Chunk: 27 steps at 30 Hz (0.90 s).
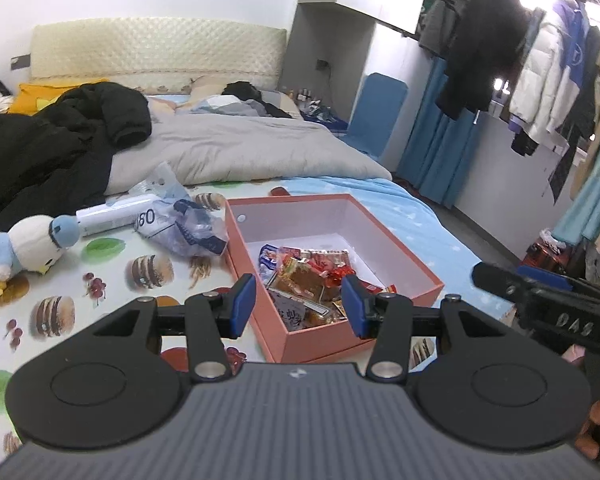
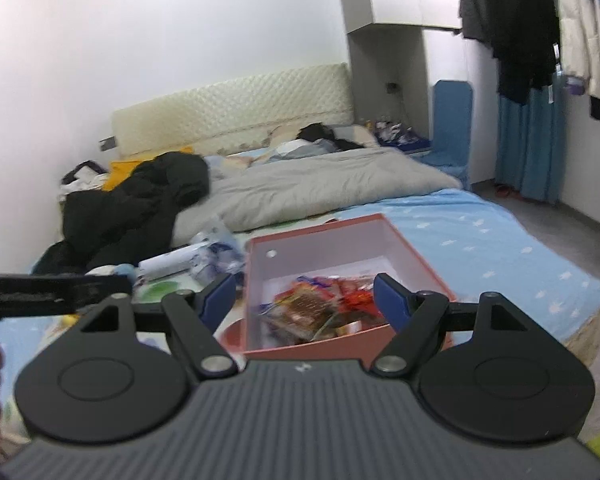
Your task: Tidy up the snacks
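A heap of bright wrapped snacks (image 1: 308, 280) lies inside the salmon-pink open cardboard box (image 1: 396, 248) on the bed (image 1: 380, 196), beyond and between the left gripper (image 1: 299, 304) fingers, which stand released and empty; the right gripper (image 2: 304, 304) is likewise spread, nothing held.

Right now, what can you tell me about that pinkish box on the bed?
The salmon-pink box is a shallow, lidless rectangle, cardboard by its look, with a pale lining and a small round hole in one end wall. It lies flat on the printed bedsheet, set at an angle to both cameras. Wrapped snacks are heaped at its near end; the far end is bare. Neither gripper touches it.
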Each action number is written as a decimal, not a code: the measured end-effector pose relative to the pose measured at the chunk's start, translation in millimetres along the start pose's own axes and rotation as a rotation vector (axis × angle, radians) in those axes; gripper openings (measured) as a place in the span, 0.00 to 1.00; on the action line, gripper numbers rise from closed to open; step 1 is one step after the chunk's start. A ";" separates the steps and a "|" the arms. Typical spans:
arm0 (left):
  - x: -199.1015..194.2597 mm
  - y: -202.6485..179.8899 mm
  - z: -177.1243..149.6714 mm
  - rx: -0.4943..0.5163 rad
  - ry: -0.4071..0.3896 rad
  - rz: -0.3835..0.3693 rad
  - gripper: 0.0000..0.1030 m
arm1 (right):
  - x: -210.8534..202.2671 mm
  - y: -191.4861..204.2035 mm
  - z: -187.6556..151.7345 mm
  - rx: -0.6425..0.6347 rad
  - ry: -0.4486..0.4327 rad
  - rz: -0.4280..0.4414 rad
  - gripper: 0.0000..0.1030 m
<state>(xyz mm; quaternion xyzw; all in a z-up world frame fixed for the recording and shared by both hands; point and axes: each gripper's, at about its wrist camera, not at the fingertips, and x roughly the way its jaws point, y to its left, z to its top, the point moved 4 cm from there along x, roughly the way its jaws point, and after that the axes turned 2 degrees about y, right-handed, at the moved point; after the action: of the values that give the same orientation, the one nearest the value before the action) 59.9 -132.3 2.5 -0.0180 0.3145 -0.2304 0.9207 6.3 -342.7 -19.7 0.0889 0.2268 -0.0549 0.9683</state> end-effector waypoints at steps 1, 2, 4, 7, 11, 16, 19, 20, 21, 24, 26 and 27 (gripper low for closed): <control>0.9 1.6 -0.5 -0.005 -0.001 -0.004 0.52 | 0.9 -3.6 0.7 0.013 -0.004 0.003 0.75; 3.6 2.7 -0.2 -0.003 -0.003 -0.006 0.52 | 1.9 -5.6 1.0 0.023 -0.007 0.007 0.75; 7.8 3.7 -1.4 0.006 -0.008 -0.001 0.52 | 2.5 -6.6 -1.9 0.027 -0.016 0.008 0.75; 11.4 4.7 -2.4 0.001 -0.003 -0.001 0.52 | 6.3 -2.7 -11.7 0.015 -0.012 0.018 0.75; 14.6 8.0 -8.3 -0.008 0.017 -0.007 0.52 | 11.0 1.9 -23.6 0.037 0.022 0.033 0.75; 16.4 12.2 -13.3 0.000 0.020 0.005 0.52 | 10.5 5.5 -25.3 0.034 0.016 0.031 0.75; 15.7 13.4 -13.2 -0.002 0.014 0.010 0.52 | 9.1 6.0 -26.2 0.035 0.014 0.026 0.75; 15.5 13.7 -13.0 -0.004 0.013 0.010 0.52 | 9.0 6.0 -26.4 0.035 0.014 0.029 0.75; 15.3 13.9 -12.7 -0.007 0.012 0.009 0.53 | 8.7 6.4 -26.5 0.035 0.015 0.032 0.75; 14.8 15.2 -11.6 -0.022 0.001 0.042 0.91 | 8.8 6.4 -26.4 0.034 0.016 0.031 0.90; 11.4 16.2 -11.3 -0.018 -0.020 0.055 0.93 | 9.1 5.2 -26.6 0.041 0.012 0.000 1.00; 11.0 15.4 -11.1 -0.005 -0.021 0.055 0.93 | 8.7 4.8 -27.0 0.041 0.006 -0.015 1.00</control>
<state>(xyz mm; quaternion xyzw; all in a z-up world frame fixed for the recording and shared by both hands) 67.4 -122.1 -15.4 -0.0141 0.3058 -0.2038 0.9299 3.1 -333.3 -46.8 0.1072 0.2290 -0.0666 0.9652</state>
